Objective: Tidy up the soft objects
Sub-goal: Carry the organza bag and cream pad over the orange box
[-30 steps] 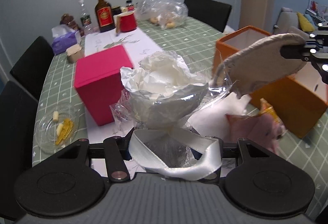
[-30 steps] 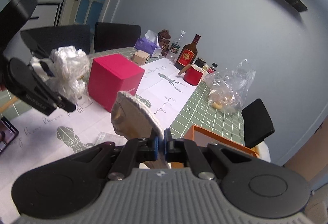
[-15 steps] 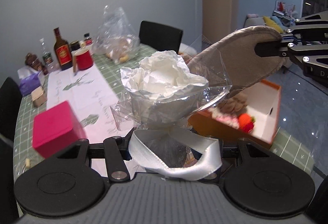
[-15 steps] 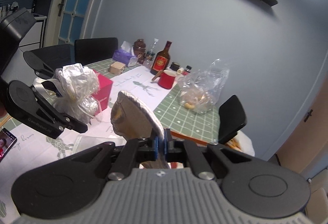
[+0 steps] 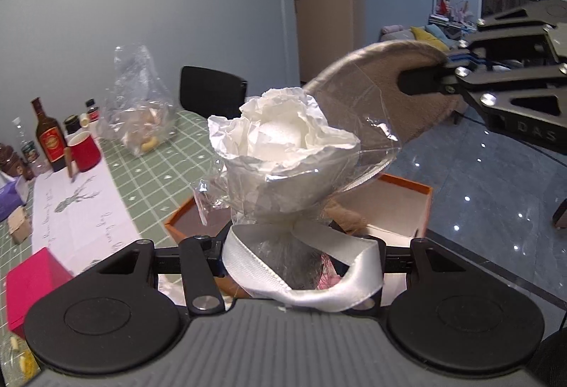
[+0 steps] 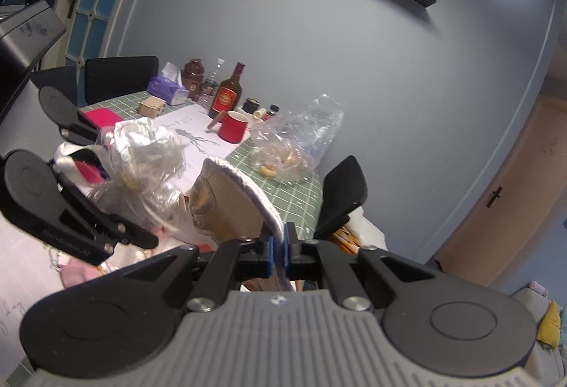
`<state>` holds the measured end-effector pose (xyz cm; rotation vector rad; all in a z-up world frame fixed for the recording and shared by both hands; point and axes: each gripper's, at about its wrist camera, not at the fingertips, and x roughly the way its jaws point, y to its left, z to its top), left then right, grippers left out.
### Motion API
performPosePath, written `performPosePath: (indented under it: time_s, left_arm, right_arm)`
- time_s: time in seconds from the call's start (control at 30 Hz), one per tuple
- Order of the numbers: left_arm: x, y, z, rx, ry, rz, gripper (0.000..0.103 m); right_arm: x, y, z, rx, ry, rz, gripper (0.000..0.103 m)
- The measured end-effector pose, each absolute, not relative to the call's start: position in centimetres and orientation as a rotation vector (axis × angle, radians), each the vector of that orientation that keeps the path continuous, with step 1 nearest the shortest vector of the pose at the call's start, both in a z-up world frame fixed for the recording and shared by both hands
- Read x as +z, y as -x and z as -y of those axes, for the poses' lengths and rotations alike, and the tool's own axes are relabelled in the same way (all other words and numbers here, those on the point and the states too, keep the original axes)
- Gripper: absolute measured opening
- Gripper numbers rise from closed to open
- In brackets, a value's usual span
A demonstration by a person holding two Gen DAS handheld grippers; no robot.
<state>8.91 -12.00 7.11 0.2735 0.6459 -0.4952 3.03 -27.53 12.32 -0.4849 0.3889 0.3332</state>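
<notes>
- The left gripper (image 5: 301,252) holds a cellophane-wrapped white bundle (image 5: 283,146) by its ribbon-tied neck, jaws about half apart and pressed on the wrap; the bundle stands upright at 12 o'clock from the fingers.
- The right gripper (image 6: 280,248) has its jaws nearly together, pinching the edge of a flat beige slipper (image 6: 230,202); in the left wrist view the slipper hangs at 2 o'clock from the bundle, just behind its cellophane.
- Both soft things are in the air above the orange box (image 5: 407,206), which sits on the green checked table (image 5: 170,153) at its near corner, with plush items already inside.
- Judged step: carrying both things to the box.
- The next move calls for lowering each in turn into a free part of the box and letting go, keeping the wrap from snagging the slipper.
</notes>
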Motion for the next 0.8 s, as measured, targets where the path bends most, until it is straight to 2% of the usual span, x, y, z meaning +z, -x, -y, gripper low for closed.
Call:
performPosePath:
  time_s: [0.37, 0.8]
  left_arm:
    - [0.6, -12.4, 17.1, -0.522, -0.294, -0.795, 0.058]
    - [-2.6, -14.8, 18.8, -0.484, -0.293, -0.934, 0.058]
  right_arm:
    - [9.8, -7.8, 30.0, 0.293, 0.461, -0.432, 0.002]
    - [3.3, -14.3, 27.4, 0.36, 0.595, -0.399, 0.002]
